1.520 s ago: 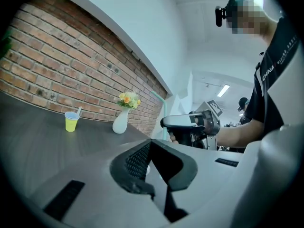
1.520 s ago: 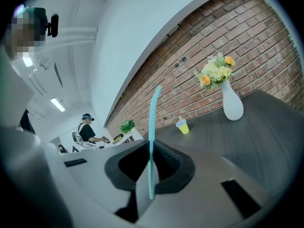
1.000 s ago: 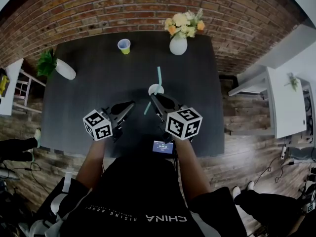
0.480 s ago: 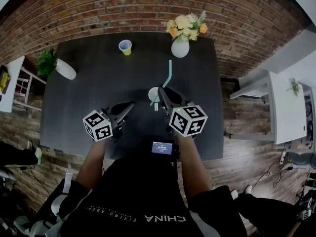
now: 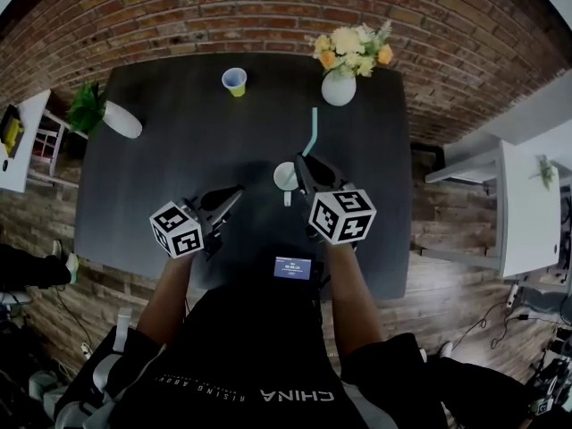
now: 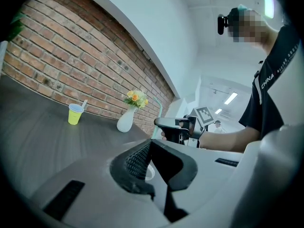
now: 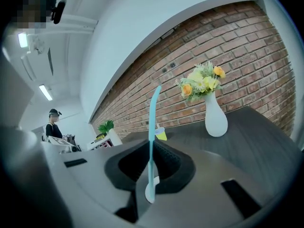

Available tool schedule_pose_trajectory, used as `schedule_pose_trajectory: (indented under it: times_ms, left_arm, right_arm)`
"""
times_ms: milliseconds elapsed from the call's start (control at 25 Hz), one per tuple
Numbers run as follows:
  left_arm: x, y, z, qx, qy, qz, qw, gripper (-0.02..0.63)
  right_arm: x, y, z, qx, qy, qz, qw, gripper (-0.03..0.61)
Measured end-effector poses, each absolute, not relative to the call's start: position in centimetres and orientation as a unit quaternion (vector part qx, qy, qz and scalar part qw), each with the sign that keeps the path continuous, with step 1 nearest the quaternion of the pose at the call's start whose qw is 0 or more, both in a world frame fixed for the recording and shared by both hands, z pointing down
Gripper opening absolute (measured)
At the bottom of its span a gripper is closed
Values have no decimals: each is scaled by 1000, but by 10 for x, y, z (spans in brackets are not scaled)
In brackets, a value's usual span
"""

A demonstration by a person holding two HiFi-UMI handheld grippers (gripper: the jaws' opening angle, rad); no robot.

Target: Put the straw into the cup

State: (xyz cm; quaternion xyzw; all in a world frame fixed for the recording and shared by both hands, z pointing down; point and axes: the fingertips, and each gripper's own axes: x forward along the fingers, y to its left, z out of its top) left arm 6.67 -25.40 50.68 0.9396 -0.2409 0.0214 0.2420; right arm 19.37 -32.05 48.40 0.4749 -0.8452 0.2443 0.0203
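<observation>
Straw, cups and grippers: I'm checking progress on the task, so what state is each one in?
right gripper: shut on the straw
straw: held near upright, not in the white cup yet
left gripper: shut, empty
white cup: upright, mouth open
yellow cup: upright, far side
vase: upright, flowers in it

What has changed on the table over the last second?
The right claw, clamped on the straw, swung it from slanted over the white cup to nearly upright, shifting right. Nothing was let go. The left claw stayed shut and empty; the white cup, yellow cup and vase kept their places.
</observation>
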Motion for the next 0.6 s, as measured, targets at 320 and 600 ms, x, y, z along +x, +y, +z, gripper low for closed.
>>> schedule_pose_trajectory:
  times_ms: [320, 600]
  left_arm:
    - [63, -259, 525, 932, -252, 40, 259, 3]
    - [64, -262, 532, 928, -254, 47, 268, 3]
  right_arm:
    - [193, -328, 524, 472, -837, 275, 36, 31]
    - [188, -329, 545, 466, -835, 288, 52, 31]
